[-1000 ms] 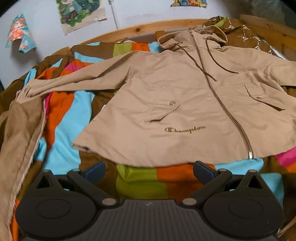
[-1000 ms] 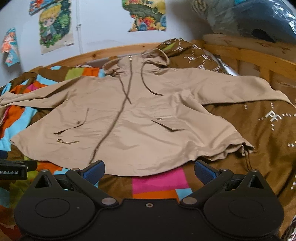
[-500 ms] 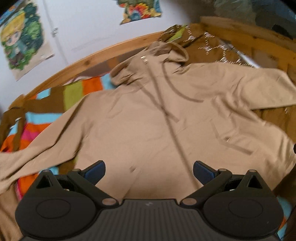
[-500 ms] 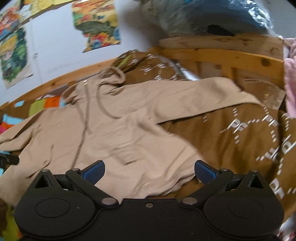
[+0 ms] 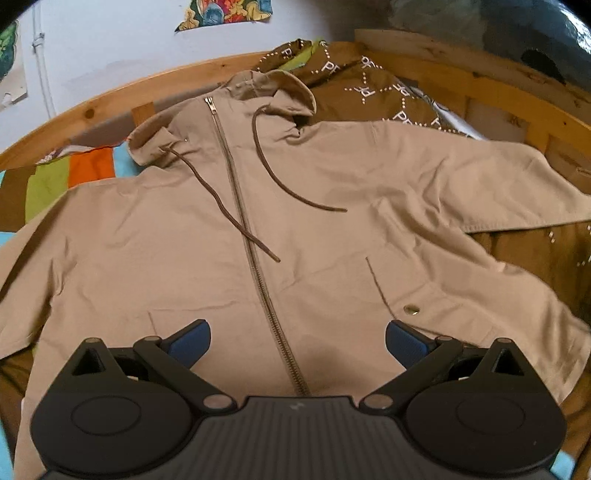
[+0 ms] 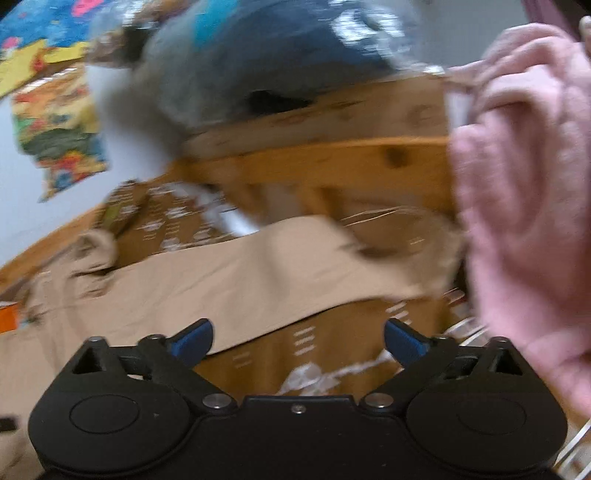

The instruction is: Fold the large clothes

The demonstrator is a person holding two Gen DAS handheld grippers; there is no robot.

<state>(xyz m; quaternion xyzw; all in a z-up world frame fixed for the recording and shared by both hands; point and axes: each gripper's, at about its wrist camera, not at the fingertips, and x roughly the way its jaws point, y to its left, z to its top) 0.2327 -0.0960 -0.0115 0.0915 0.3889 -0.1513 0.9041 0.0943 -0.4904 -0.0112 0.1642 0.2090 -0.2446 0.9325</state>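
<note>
Tan jacket [image 5: 332, 229] (smooth woven) w/ metal zipper [image 5: 255, 258].

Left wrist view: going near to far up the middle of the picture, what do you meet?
Left tool, open with nothing between its pads → jacket zipper → crossed drawstring → zipper pull → hood → wooden bed frame → wall poster.

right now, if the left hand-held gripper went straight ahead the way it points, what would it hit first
Most likely the tan jacket: the left hand-held gripper is open over its zipped front, angled down at it, with nothing between. Depth is hard to judge.
</note>
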